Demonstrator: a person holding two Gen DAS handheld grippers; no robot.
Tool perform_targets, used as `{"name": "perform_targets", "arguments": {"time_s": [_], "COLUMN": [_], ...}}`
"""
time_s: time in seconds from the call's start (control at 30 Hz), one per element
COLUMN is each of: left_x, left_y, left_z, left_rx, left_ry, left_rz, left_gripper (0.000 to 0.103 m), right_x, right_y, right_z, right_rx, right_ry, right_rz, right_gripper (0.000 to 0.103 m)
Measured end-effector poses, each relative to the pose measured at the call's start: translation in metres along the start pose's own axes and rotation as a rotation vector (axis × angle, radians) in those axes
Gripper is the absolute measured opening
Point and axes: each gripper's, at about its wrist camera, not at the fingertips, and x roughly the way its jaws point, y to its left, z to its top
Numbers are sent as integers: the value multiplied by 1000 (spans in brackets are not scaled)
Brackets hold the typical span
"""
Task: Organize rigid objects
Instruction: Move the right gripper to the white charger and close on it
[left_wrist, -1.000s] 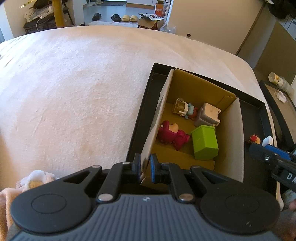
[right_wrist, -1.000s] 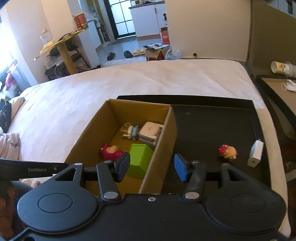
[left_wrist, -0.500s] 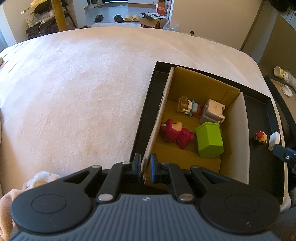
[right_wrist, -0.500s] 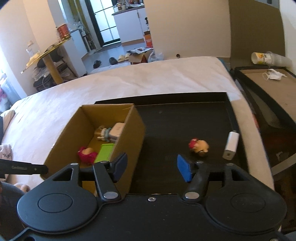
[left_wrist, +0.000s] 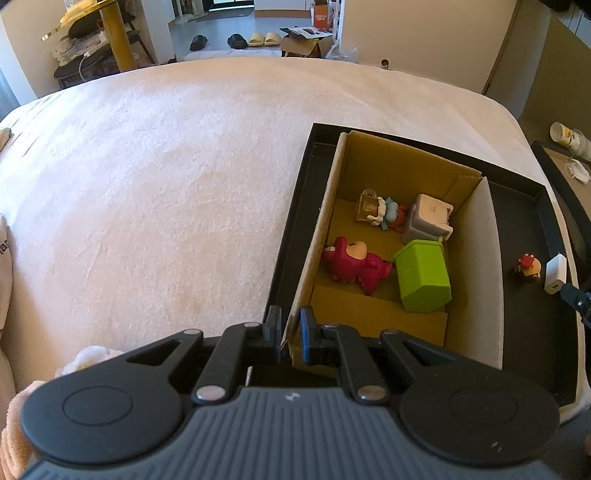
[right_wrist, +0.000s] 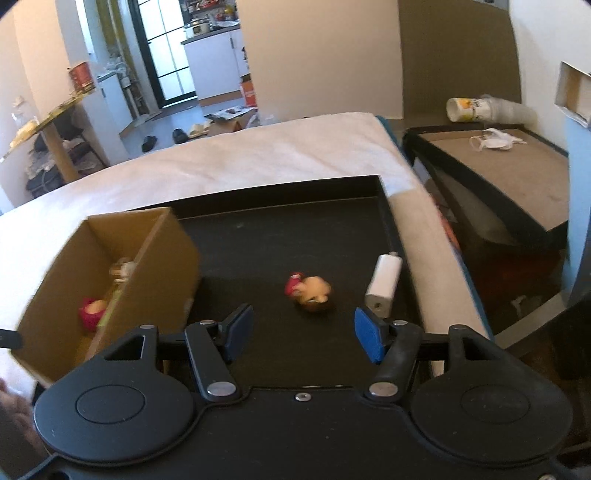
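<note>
My left gripper (left_wrist: 290, 334) is shut on the near left wall of a cardboard box (left_wrist: 476, 258), which stands in a black tray (left_wrist: 532, 295). The box holds a pink figure (left_wrist: 351, 264), a green block (left_wrist: 424, 275), a grey-white cube (left_wrist: 426, 219) and a small figurine (left_wrist: 380, 210). My right gripper (right_wrist: 303, 334) is open and empty above the tray floor (right_wrist: 280, 236). A small red-and-tan figure (right_wrist: 310, 291) lies just ahead between its fingers. A white charger (right_wrist: 384, 286) lies to its right, near the right fingertip. The box (right_wrist: 107, 280) shows at the left.
The tray sits on a cream bedspread (left_wrist: 166, 184). A second black tray with a brown floor (right_wrist: 509, 177), paper cups (right_wrist: 484, 109) and a crumpled mask stands off the bed at the right. Cloth (left_wrist: 88, 362) lies near my left hand.
My right gripper has swung right, from over the box edge to the open tray floor, with the small figure now centred ahead. The left gripper keeps its hold on the box wall.
</note>
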Motion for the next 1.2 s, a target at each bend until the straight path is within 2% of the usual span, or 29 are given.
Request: {"name": "perform_targets", "arguments": {"time_s": [0.07, 0.2, 0.3, 0.57, 0.87, 1.13, 1.2], "left_x": [0, -1, -1, 2, 4, 6, 7], "left_y": [0, -1, -3, -7, -8, -5, -4], "left_z": [0, 1, 1, 1, 2, 3, 4], "left_rx": [2, 3, 10, 20, 27, 18, 13], "left_ry": [2, 5, 6, 11, 20, 22, 24], "left_rz": [5, 15, 26, 45, 52, 45, 39], "left_gripper": [10, 10, 10, 10, 10, 10, 10], "right_x": [6, 19, 28, 46, 55, 73, 77], "right_y": [-6, -17, -23, -30, -39, -39, -42], "right_z": [-1, -2, -5, -6, 0, 3, 2], "right_rx": [8, 32, 62, 102, 159, 143, 149], "right_ry": [-12, -24, -12, 20, 14, 31, 48], "right_rz": [-16, -39, -51, -88, -115, -174, -173], "right_gripper": [59, 46, 41, 41, 41, 40, 25]}}
